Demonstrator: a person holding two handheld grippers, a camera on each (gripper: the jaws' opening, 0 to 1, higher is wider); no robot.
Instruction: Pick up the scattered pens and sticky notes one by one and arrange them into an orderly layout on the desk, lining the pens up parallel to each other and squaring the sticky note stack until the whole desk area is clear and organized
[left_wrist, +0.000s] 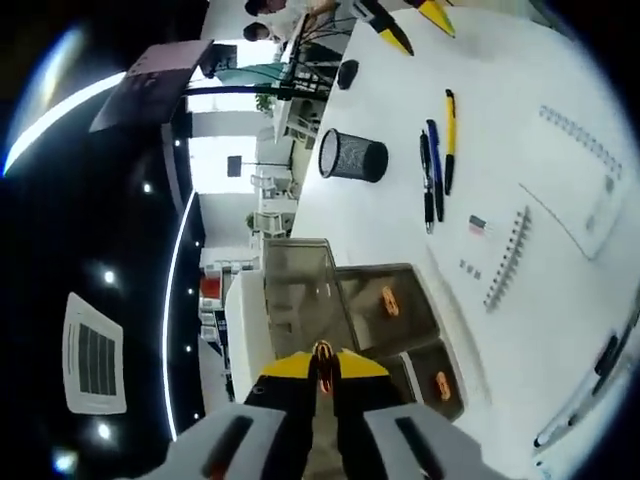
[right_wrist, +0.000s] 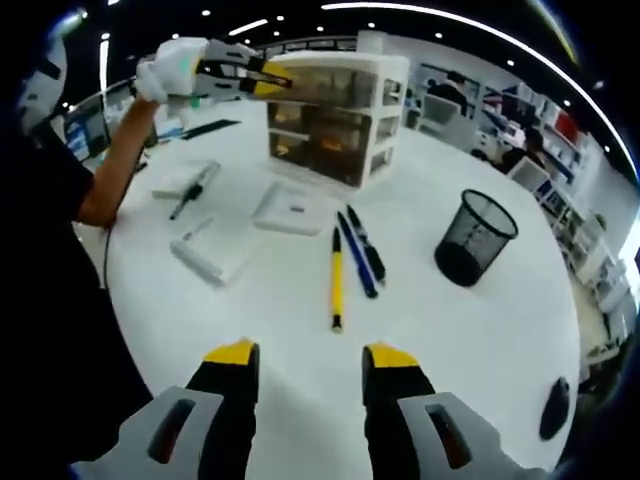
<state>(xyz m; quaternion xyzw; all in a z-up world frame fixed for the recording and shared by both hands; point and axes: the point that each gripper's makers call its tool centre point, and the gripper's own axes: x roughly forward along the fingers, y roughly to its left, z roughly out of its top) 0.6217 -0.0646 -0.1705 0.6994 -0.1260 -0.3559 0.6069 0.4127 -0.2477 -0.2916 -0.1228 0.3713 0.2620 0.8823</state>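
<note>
Three pens lie side by side on the white desk (right_wrist: 300, 400): a yellow pen (right_wrist: 337, 278) (left_wrist: 450, 140), a blue pen (right_wrist: 357, 255) (left_wrist: 435, 155) and a black pen (right_wrist: 367, 245) (left_wrist: 427, 185). A white notepad (right_wrist: 290, 212) (left_wrist: 520, 255) lies just beyond them. My right gripper (right_wrist: 311, 355) hovers open over bare desk short of the pens, with nothing between its jaws. My left gripper (left_wrist: 322, 368) (right_wrist: 268, 78) is held up above the drawer unit (right_wrist: 335, 120) (left_wrist: 330, 300), jaws together. A thin orange sliver shows at its tips; I cannot tell what it is.
A black mesh cup (right_wrist: 475, 240) (left_wrist: 352, 157) stands right of the pens. A white block (right_wrist: 215, 262) and another black pen (right_wrist: 195, 190) on a white sheet lie at the left. A black mouse (right_wrist: 553, 408) sits near the desk's edge. The person's arm (right_wrist: 110, 170) reaches over the left side.
</note>
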